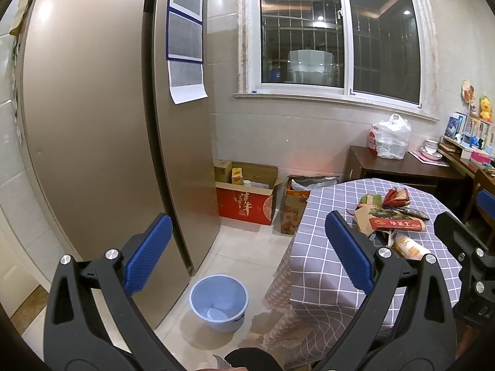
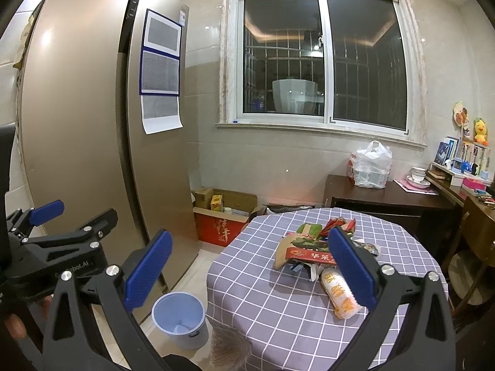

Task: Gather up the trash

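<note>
A pile of crumpled snack wrappers (image 2: pixel 312 247) lies on the round table with the grey checked cloth (image 2: pixel 278 309); it also shows in the left wrist view (image 1: pixel 393 216). A white and yellow wrapper (image 2: pixel 338 293) lies at the pile's near side. A light blue bin (image 1: pixel 218 301) stands on the floor between fridge and table, also in the right wrist view (image 2: pixel 179 318). My left gripper (image 1: pixel 247 256) is open and empty, high above the bin. My right gripper (image 2: pixel 250 269) is open and empty, short of the pile.
A tall beige fridge (image 1: pixel 92 123) fills the left. Open cardboard boxes (image 1: pixel 247 198) stand on the floor by the wall. A dark sideboard (image 2: pixel 386 201) with a white plastic bag (image 2: pixel 369 167) and bowls stands behind the table. A chair (image 2: pixel 473 247) is at the right.
</note>
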`<state>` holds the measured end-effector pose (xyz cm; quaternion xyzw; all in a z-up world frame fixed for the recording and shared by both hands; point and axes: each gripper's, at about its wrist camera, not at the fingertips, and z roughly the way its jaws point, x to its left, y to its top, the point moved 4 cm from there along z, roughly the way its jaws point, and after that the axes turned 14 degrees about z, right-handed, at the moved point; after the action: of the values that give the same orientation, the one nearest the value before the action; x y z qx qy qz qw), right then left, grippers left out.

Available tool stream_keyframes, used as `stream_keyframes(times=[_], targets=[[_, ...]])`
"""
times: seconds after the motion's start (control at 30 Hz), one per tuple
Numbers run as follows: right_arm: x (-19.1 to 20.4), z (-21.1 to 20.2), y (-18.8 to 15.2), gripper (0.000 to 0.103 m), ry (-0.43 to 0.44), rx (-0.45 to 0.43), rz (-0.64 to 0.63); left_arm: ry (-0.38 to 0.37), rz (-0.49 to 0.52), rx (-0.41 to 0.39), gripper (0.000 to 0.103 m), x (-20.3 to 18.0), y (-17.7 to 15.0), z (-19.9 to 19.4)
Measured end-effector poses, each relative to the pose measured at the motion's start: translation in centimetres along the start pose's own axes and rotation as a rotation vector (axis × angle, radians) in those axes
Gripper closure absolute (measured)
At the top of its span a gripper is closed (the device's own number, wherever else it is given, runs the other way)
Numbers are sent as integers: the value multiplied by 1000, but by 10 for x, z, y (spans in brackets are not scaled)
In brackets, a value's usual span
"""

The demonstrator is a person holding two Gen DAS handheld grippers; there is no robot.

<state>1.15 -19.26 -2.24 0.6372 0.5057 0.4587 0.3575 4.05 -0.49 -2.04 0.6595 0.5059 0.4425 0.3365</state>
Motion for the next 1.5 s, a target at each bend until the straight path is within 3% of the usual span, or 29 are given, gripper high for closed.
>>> stream_keyframes(times=[1.5], targets=[[1, 5, -6, 4, 17, 23, 3, 6, 11, 10, 6, 0, -5, 8]])
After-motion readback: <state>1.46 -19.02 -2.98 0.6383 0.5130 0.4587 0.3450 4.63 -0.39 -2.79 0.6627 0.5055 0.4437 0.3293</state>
